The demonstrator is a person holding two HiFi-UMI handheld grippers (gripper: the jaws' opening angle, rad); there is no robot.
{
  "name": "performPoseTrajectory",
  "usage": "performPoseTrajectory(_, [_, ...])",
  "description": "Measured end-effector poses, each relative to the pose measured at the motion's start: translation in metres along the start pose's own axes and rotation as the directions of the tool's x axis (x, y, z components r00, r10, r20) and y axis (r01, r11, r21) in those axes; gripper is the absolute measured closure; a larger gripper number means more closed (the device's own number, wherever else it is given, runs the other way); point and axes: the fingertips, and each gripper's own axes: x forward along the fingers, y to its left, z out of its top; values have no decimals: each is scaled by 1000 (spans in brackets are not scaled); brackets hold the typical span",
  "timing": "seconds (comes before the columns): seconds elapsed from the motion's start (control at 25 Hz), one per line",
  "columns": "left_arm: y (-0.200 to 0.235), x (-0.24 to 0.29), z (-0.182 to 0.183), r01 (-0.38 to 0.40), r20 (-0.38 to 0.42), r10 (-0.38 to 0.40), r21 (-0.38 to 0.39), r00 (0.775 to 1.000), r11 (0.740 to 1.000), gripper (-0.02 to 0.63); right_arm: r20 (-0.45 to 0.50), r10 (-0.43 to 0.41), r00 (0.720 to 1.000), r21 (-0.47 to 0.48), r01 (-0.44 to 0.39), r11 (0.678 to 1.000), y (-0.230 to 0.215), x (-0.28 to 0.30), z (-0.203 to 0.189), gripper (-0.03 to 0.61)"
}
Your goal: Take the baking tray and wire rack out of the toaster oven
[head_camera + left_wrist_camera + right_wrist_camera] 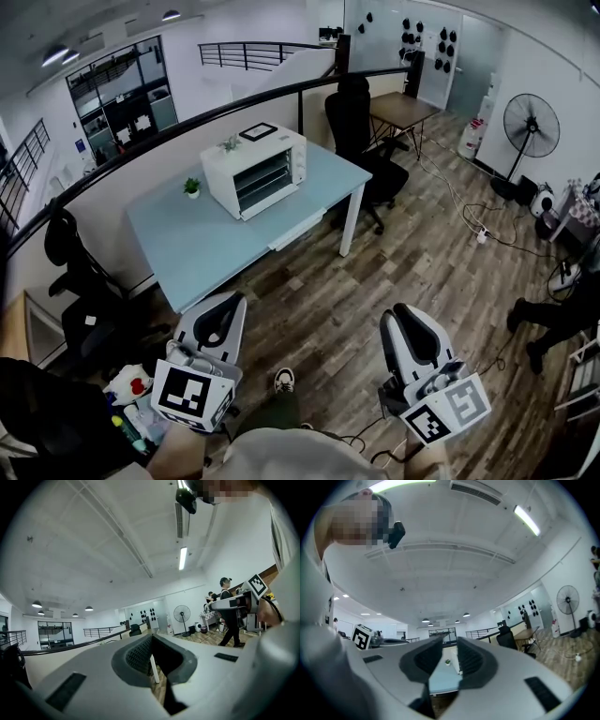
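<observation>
Bright ceiling strips (183,558); fisheye-warped, dark edges.

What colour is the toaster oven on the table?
The toaster oven is white; the head view shows it best.

One toaster oven (255,171) (white), two grippers (223,305) (405,317)

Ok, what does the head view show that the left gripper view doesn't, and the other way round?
Only the head view: the white toaster oven and the small potted plant beside it on the table. Only the left gripper view: the long ceiling strip light and the ceiling vent near it. Both: the standing fan and the black railing at the back.
</observation>
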Motion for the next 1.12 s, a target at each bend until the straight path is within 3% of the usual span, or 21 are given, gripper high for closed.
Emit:
performPoseTrajectory(0.04, [1, 3, -2, -1, -4, 1, 1, 1000, 1000, 611, 4, 1, 1000, 2, -1, 1000, -2, 3, 0, 427])
performPoseTrajectory(0.16, [7, 15, -9, -7, -9, 7, -7, 1000, 1000, 611, 2, -3, 1000, 0, 3, 1000, -11, 15, -5, 411])
performPoseTrajectory(0.2, [10, 20, -11, -8, -10, 8, -12, 1000, 1000, 611, -1, -14, 1000, -1, 14, 1000, -16, 20, -7, 375])
performPoseTrajectory(0.28, [15, 32, -19, -9, -14, 9, -20, 1000, 1000, 611, -10, -38, 999, 2, 38, 999, -29, 33, -14, 227])
performPoseTrajectory(0.36, [22, 45, -28, -11, -22, 10, -24, 1000, 1000, 611, -19, -48, 999, 12, 48, 999, -41, 47, -21, 192])
performPoseTrajectory(0.76, [87, 145, -55, -15, -58, 13, -39, 998, 999, 611, -46, -78, 996, 56, 81, 995, -105, 156, -38, 196])
performPoseTrajectory(0.96, [133, 208, -63, 0, -81, -3, -40, 997, 999, 611, -50, -54, 997, 178, 62, 982, -136, 233, -43, 201])
performPoseTrajectory(1.12, [177, 255, -67, -21, -91, 22, 11, 996, 1000, 611, -63, -50, 997, 188, 61, 980, -157, 297, -51, 202])
